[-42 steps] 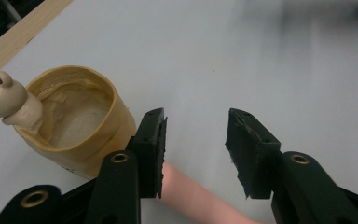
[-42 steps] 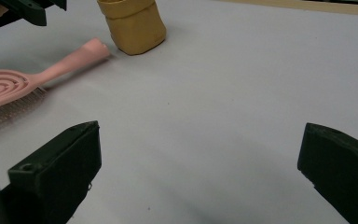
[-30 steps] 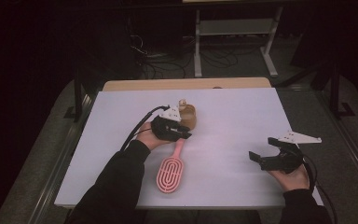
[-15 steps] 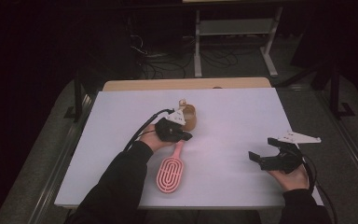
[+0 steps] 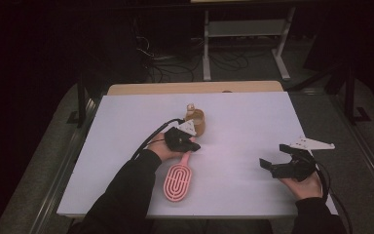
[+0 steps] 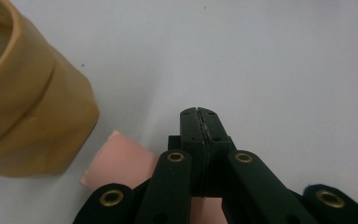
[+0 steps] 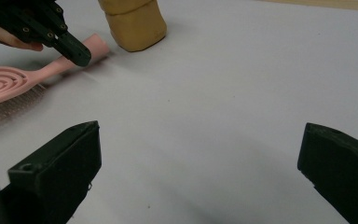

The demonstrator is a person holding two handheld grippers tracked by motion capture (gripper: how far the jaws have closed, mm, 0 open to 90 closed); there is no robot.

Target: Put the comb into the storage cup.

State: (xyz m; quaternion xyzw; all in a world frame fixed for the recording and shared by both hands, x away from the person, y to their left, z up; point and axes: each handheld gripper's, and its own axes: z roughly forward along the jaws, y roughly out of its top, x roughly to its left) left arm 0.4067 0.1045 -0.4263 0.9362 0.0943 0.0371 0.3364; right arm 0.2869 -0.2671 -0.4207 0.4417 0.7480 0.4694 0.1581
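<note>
Jaws together on left gripper (image 6: pixel 198 114) above half-hidden pink brush (image 5: pixel 178 179); right gripper (image 7: pixel 200 172) jaws apart, tips cut off.

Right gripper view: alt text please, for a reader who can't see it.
The right gripper hangs open above a white table. Beyond it, the left gripper, its jaws shut, sits over the handle of a pink hairbrush, beside a tan cup.
</note>
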